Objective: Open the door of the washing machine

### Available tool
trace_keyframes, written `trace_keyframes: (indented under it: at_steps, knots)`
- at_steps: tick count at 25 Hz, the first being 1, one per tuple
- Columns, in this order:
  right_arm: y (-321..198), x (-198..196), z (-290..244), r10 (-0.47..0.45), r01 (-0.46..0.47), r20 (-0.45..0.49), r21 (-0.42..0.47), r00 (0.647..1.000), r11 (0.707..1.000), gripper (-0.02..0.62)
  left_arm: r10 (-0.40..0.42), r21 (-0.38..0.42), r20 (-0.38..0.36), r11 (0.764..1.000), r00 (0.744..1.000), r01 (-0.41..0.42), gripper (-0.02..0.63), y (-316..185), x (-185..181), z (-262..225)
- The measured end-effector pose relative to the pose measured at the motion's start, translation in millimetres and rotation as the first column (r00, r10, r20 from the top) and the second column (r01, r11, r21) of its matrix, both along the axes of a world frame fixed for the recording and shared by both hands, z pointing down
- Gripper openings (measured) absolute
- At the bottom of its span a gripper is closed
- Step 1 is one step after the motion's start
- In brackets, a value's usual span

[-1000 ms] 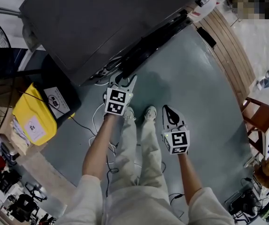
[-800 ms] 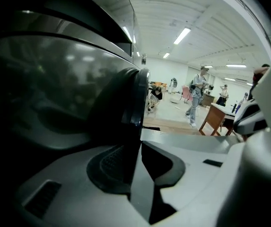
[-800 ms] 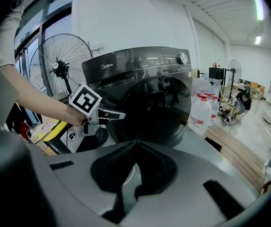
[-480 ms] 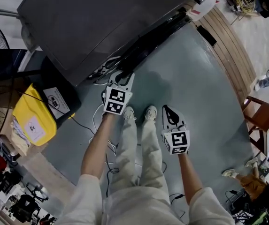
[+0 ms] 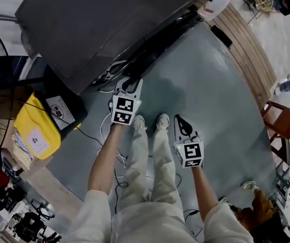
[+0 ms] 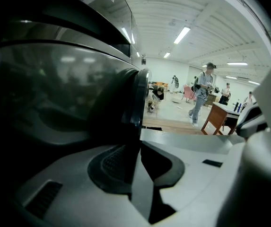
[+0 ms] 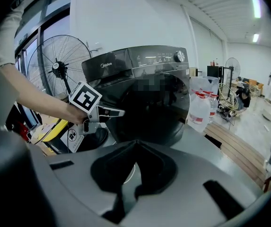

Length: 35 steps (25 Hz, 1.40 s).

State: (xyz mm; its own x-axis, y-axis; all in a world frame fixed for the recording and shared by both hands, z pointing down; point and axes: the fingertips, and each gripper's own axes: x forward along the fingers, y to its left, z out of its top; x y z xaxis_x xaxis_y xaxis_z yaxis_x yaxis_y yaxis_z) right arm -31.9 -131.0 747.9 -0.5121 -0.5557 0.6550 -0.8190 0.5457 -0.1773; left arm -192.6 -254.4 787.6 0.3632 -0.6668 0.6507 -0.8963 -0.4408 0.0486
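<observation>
Dark door rim (image 6: pixel 138 100) seemingly pinched by left claw (image 6: pixel 134 151), jaws just closed

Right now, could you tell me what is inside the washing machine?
Nothing inside shows: the door has dark glass giving only reflections, so the drum and any contents are hidden.

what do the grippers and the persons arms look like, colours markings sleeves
The left gripper and right gripper each have a white plastic body, tapering white fingers with black ribbed pads, and a cube bearing black-and-white square markers. The person wears pale cream short sleeves, forearms bare.
</observation>
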Motion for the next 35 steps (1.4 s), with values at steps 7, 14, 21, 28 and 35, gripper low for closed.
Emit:
trace_keyframes:
  at_steps: [7,14,21,28,35]
  knots:
    - [5,4,3,0.01,-0.01,-0.001,-0.003,1.0,1.0,0.0,-0.008,0.009,0.011,1.0,1.0,0.008,0.074,1,0,-1]
    - [10,5,4,0.013,-0.013,0.0,-0.003,1.0,1.0,0.0,-0.026,0.017,0.02,1.0,0.999,0.026,0.074,2,0,-1]
    - [13,8,4,0.014,-0.014,-0.005,-0.005,1.0,1.0,-0.002,-0.032,0.014,0.023,0.999,0.999,0.031,0.073,6,3,-1]
    - [12,16,0,0.031,-0.031,-0.016,0.001,0.999,1.0,-0.002,0.074,0.005,-0.005,0.997,0.997,-0.074,0.067,45,61,2]
    - [13,47,-4,0.095,-0.095,-0.026,0.009,0.995,0.995,-0.002,0.103,-0.035,-0.041,0.994,0.994,-0.104,0.08,61,105,1]
